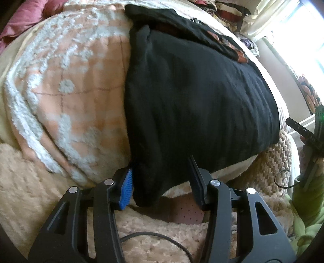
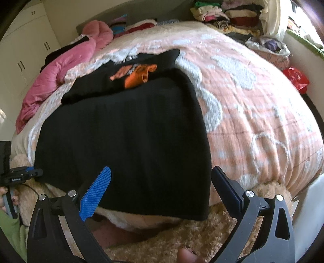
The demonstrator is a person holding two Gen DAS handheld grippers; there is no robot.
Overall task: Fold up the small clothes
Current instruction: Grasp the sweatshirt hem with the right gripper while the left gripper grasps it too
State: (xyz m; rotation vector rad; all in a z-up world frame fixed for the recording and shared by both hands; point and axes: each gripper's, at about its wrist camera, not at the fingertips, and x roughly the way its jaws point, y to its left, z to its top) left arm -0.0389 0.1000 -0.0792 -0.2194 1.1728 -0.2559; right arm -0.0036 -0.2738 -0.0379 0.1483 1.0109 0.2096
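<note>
- A black garment [image 1: 198, 97] lies spread flat on the pink-and-white quilt [image 1: 66, 85] of a bed; its near hem hangs over the bed's front edge.
- Taking the black garment as landmark: at its far end lies a second black piece with an orange print [image 2: 137, 74], partly tucked under the garment's far edge.
- The left tool [image 1: 162, 182] sits at the garment's near left corner. That corner of cloth drops down between its two fingers, the blue pad [image 1: 126, 188] against the cloth's left edge; the other finger stands just right of the hanging corner. Whether the pads truly pinch the cloth I cannot tell from this view.
- The right tool [image 2: 160, 190] hovers over the garment's near right hem with its fingers wide apart, the blue pad [image 2: 97, 192] in front of the black cloth and the other finger past the right edge; nothing is clamped.
- Below the garment's hem a fluffy beige blanket [image 2: 202, 232] covers the bed's front.
- Left of the garment, in the right wrist view, a crumpled pink duvet [image 2: 60, 72] lies along the bed's side.
- Beyond the garment's far end, stacks of folded clothes [image 2: 228, 16] sit at the head of the bed near a bright window.
- A green sleeve [image 1: 307, 194] shows to the garment's right in the left wrist view.
</note>
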